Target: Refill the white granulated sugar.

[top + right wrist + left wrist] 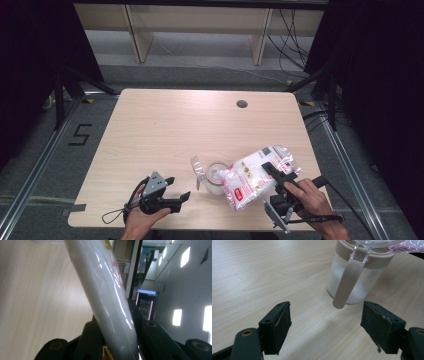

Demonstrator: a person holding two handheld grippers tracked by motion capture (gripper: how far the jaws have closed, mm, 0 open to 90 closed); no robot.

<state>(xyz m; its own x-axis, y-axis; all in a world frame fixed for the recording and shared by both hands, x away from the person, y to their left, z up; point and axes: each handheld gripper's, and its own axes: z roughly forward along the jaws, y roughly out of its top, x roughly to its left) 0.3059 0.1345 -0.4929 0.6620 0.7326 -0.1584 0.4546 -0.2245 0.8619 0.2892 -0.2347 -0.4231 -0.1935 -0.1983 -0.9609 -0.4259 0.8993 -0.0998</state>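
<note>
Near the table's (150, 125) front edge, right gripper (281, 176) clamps a white plastic bag (257, 175), tipped over the lidded glass jar (215, 179), likely for pouring; left gripper (175, 196) waits beside the jar, jaws wide, holding nothing

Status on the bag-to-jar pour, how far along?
Done: jar open, lid flipped up, white fill already inside it in the left gripper view. In hand: right gripper clamps the bag, tilted with its mouth at the jar. Left: finish pouring, close lid; left gripper waits open beside it.
</note>
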